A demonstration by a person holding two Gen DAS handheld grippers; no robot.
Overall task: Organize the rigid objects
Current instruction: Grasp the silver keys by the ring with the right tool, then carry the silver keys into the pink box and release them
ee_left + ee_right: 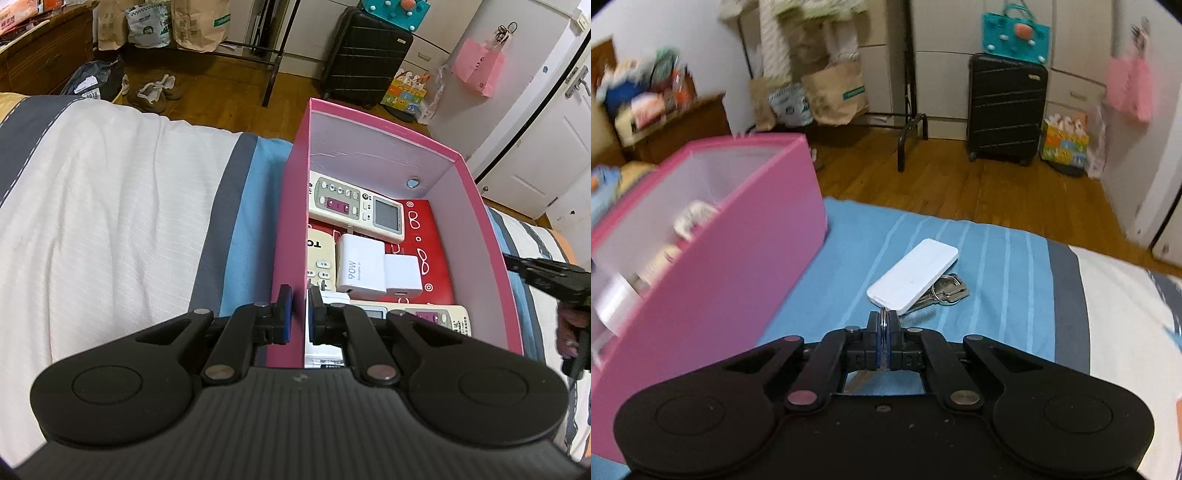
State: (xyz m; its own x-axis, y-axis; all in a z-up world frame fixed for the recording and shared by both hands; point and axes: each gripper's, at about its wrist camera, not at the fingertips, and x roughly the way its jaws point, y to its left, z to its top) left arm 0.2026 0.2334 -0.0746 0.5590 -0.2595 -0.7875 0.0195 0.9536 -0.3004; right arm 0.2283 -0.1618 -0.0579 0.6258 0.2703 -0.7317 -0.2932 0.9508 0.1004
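- Clamping the near-left wall of the pink box, the left gripper has its jaws nearly together, one pad outside the wall and one inside.
- The box sits on the striped bedspread and holds two pale remote controls, two white chargers and a red packet.
- At the right edge of the left wrist view, a hand carries the other tool.
- The right gripper is closed tight on a metal key ring on the blue stripe, just right of the box.
- A white flat tag and a bunch of keys lie on the bed beyond the pads.
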